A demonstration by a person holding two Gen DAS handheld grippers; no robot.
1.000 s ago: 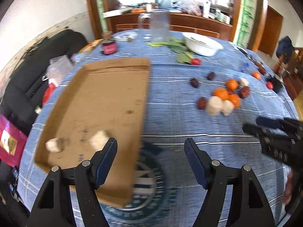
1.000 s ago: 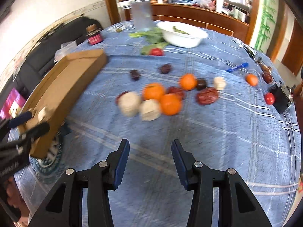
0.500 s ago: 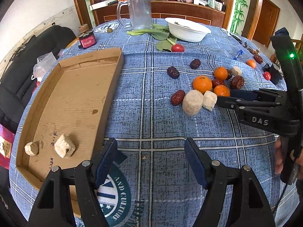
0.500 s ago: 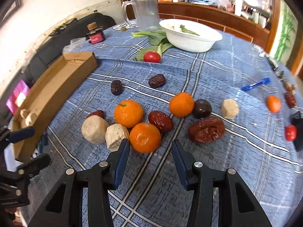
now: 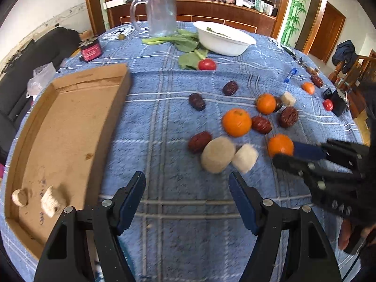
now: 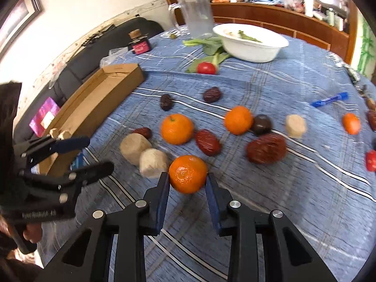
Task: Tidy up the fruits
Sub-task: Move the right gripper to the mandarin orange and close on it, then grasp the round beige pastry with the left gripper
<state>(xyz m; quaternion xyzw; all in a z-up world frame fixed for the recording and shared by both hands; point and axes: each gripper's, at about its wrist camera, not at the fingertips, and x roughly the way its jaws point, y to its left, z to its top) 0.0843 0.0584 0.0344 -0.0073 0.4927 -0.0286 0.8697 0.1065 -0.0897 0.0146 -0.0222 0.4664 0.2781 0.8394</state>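
Several oranges, dark red dates and beige lumps lie scattered on the blue checked tablecloth. My right gripper (image 6: 187, 178) is closing its jaws around the nearest orange (image 6: 188, 174), and both pads touch its sides. The left wrist view has this same orange (image 5: 279, 145) at the right gripper's (image 5: 285, 152) tips. My left gripper (image 5: 188, 185) stands open above bare cloth, just short of two beige lumps (image 5: 217, 154) and a date (image 5: 199, 141). A cardboard tray (image 5: 70, 117) on the left holds two beige pieces (image 5: 52, 201).
At the back stand a white bowl (image 5: 223, 40), a glass jug (image 5: 162, 14), leafy greens and a tomato (image 5: 206, 64). A red jar (image 5: 90, 51) sits behind the tray. A blue pen (image 5: 290, 75) and more small fruit lie far right. A black sofa borders the table's left.
Both grippers moved forward towards the fruit pile. The right jaws narrowed and now flank the near orange, which earlier lay ahead of them. The left jaws kept their width.
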